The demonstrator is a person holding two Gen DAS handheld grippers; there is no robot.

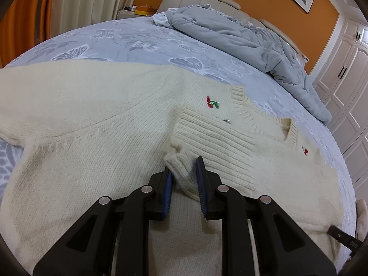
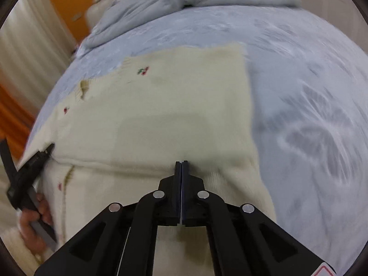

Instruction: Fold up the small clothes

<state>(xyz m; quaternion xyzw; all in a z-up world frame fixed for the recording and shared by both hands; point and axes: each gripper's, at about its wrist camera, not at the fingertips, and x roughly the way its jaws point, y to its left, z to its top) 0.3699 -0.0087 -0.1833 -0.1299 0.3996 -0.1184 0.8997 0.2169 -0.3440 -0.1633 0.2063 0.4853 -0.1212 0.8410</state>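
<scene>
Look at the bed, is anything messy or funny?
Yes. The grey quilt is bunched in a heap by the headboard instead of spread flat. On the sweater, one sleeve cuff is scrunched between the left gripper's pads.

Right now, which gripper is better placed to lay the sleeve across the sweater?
Probably the left. The left gripper is shut on the ribbed sleeve cuff over the cream sweater. The right gripper is shut with nothing visible between its pads, at the sweater's fold.
</scene>
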